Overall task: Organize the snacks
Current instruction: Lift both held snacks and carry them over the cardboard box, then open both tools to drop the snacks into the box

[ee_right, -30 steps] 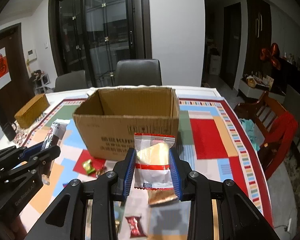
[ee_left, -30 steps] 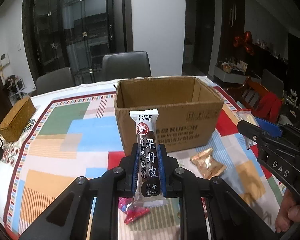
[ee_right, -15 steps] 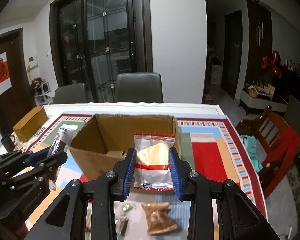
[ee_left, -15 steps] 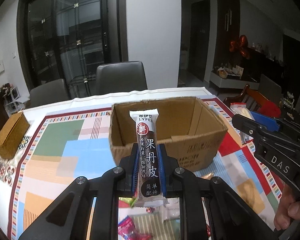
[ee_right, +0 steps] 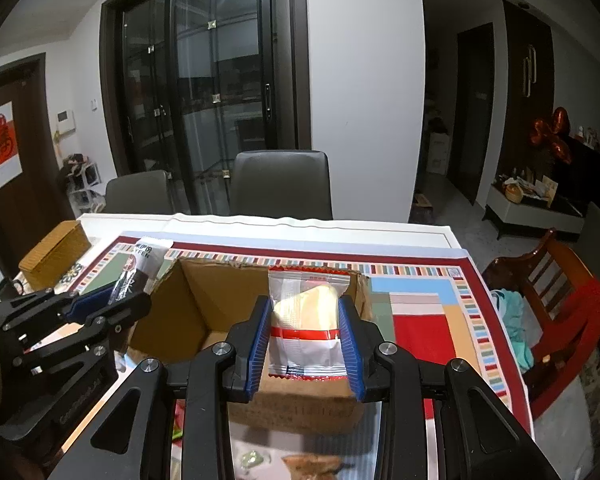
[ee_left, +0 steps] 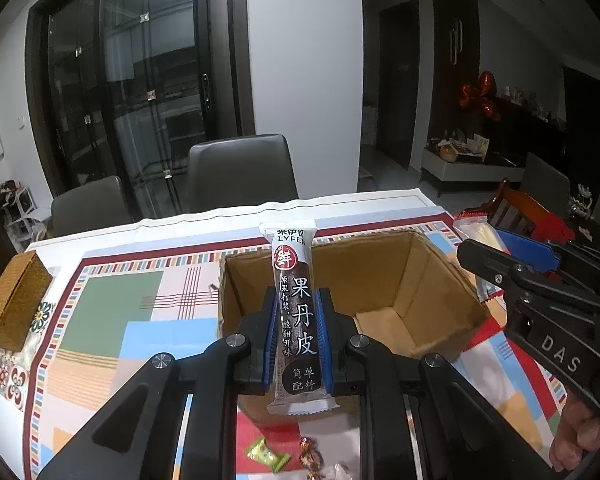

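Left wrist: left gripper (ee_left: 298,332) clamps fruit-leather bar (ee_left: 297,312) over box (ee_left: 440,280).

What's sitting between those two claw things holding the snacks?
The open cardboard box. In the right wrist view it lies between the left gripper with its dark fruit-leather bar and the right gripper holding a clear pastry packet.

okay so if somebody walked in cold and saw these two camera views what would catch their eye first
First, the two snacks held up close: the left gripper clamps a long dark fruit-leather bar with white Chinese lettering, and the right gripper clamps a clear pouch with a red stripe and a pale pastry inside. Behind both sits the open brown cardboard box, empty as far as shows, on a bright patchwork tablecloth.
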{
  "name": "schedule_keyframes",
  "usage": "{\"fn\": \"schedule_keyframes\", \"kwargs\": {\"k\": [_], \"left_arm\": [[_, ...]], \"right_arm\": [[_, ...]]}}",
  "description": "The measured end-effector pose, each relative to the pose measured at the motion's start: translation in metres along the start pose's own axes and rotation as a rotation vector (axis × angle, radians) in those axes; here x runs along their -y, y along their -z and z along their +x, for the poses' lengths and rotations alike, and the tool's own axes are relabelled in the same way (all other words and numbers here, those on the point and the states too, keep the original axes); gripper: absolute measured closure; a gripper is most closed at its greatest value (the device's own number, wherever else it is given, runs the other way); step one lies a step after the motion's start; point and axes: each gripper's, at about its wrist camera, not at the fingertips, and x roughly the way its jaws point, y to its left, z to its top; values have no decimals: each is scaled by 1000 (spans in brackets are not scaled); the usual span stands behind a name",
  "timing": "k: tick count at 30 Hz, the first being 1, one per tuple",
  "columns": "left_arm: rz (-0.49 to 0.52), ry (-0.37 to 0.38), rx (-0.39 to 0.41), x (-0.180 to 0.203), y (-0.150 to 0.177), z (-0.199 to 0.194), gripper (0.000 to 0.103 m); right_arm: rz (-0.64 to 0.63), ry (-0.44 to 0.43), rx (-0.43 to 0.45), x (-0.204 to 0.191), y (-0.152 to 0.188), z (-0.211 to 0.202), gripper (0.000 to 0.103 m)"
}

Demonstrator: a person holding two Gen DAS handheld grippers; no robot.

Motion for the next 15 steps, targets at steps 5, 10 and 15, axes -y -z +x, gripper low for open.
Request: {"fn": "schedule_keyframes", "kwargs": {"k": [5,10,15], "left_arm": [[-18,13,-24,-6,-7,19,84],[-25,17,-41,-8,-9,30,84],[-20,-5,-38,-11,-11,32,80]], "right_arm": [[-1,-14,-23,-3,-5,20,68],[-8,-28,-48,-7,-9,36,68],[-9,-34,-72,-8,-9,49,65]]}}
